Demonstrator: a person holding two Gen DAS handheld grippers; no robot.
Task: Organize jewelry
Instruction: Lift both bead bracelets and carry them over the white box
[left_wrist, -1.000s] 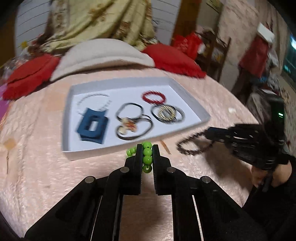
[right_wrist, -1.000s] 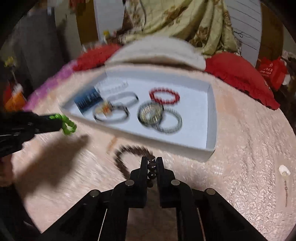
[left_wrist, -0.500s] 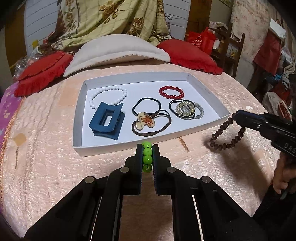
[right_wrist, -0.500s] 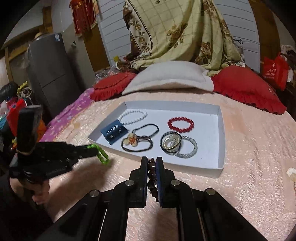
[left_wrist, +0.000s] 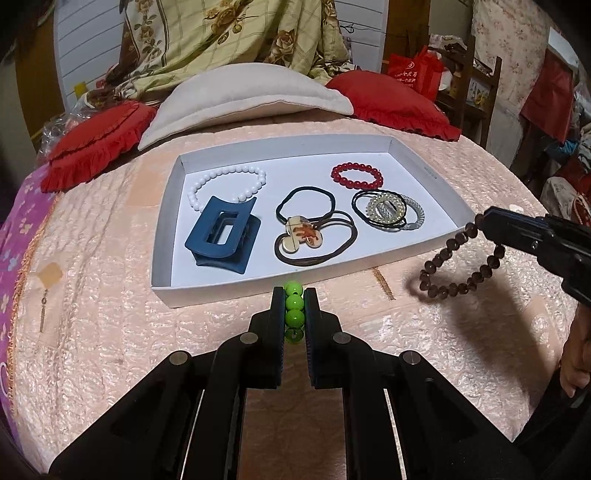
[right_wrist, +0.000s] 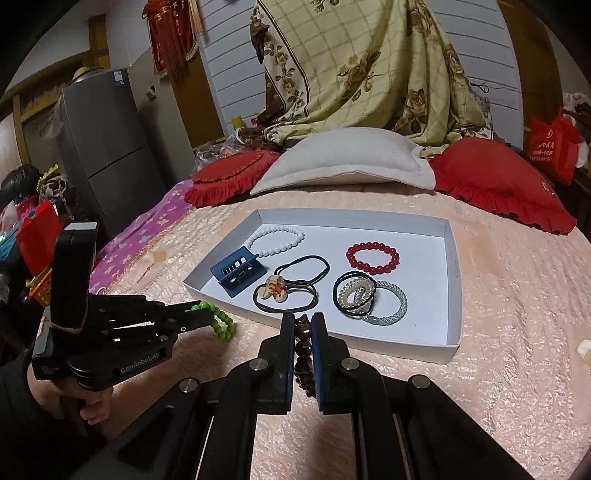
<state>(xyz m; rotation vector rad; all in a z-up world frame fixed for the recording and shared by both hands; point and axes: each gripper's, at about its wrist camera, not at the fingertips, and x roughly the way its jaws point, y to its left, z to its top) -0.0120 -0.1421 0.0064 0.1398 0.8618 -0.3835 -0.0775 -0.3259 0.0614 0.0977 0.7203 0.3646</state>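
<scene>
I have the pink bedspread (left_wrist: 92, 332) under both tools, and on it the white tray (left_wrist: 162, 236) lying crosswise ahead of me, its long axis running left to right, its near rim facing both grippers.

Inside it, from big to small: the blue hair claw (left_wrist: 221, 236) at the near left, the white bead bracelet (left_wrist: 225, 181) behind it toward the far left corner, the black hair ties with a charm (left_wrist: 314, 236) in the middle, the stacked rhinestone bands (left_wrist: 388, 212) near the right rim, and the red bead bracelet (left_wrist: 356, 176) toward the far edge.

My left gripper (left_wrist: 294, 314) has its jaws narrow, pinching the green bead bracelet (left_wrist: 294, 310), which hangs just short of the near rim, roughly at its middle. My right gripper (right_wrist: 303, 339) is likewise narrow, clamped on the brown bead bracelet (left_wrist: 458, 266), off the tray's near right corner and clear of the bedspread.

The tray lies straight ahead of both sets of jaws; I judge the left tool slightly nearer the rim, so it should go forward first.

Only the left view shows the brown loop dangling whole; the right view shows just a few beads between the pads, but shows the green loop (right_wrist: 221, 321) hanging from the other tool.
</scene>
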